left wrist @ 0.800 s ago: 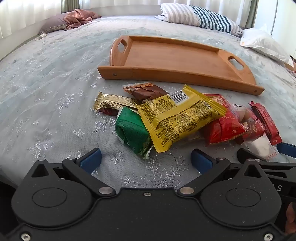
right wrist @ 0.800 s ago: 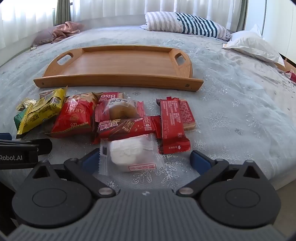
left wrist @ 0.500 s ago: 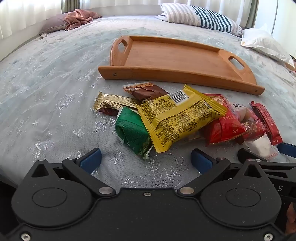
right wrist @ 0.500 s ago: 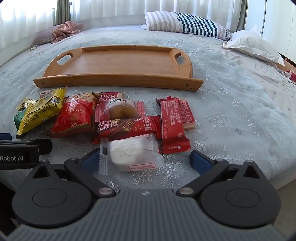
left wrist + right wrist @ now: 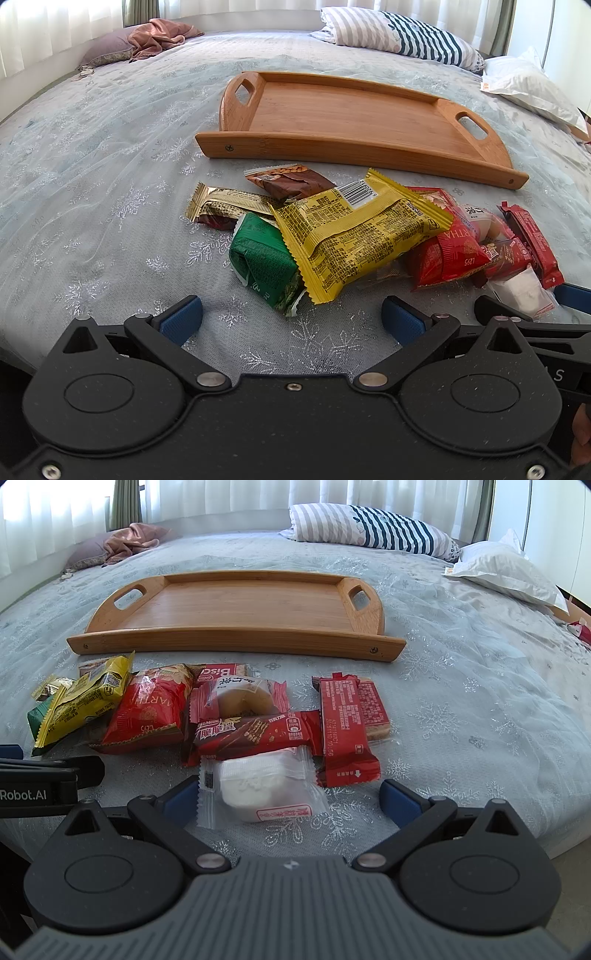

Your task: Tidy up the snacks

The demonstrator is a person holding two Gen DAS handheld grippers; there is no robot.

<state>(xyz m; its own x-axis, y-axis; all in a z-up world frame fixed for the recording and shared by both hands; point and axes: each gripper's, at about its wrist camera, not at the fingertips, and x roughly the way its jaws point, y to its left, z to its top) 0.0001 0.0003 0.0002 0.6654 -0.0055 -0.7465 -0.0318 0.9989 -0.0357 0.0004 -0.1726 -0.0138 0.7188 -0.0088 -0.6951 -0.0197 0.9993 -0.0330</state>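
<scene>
Left gripper (image 5: pixel 291 312): jaws spread wide, nothing between them; low over the bedspread (image 5: pixel 92 184), just short of the green packet (image 5: pixel 264 267).
Right gripper (image 5: pixel 286 794): jaws spread wide, straddling the near end of the clear-wrapped white cake (image 5: pixel 258 790) without gripping it; blue fingertips (image 5: pixel 400 799) apart from the wrapper on the right side.
Snack pile: loose on the bedspread, just in front of the wooden tray (image 5: pixel 354 118), none inside it.
Seen best from left wrist view: yellow packet (image 5: pixel 360 232) lying barcode side up, overlapping the green packet and the red bag (image 5: pixel 448 245); gold bar (image 5: pixel 229 206) and brown nut packet (image 5: pixel 291 181) behind it, close to the tray's front wall.
Seen best from right wrist view: long red wafer bar (image 5: pixel 345 727) lying over a pale wafer pack (image 5: pixel 375 710); dark red chocolate bar (image 5: pixel 255 734) crosswise, touching the white cake; round pastry in a clear and red wrapper (image 5: pixel 242 698) behind it, over a red biscuit pack (image 5: pixel 221 672).
Partly hidden in right wrist view: green packet and gold bar, only slivers at far left behind the yellow packet.
Background: striped pillow (image 5: pixel 373 530), white pillow (image 5: pixel 506 572), pink cloth (image 5: pixel 159 35) at the head of the bed.
</scene>
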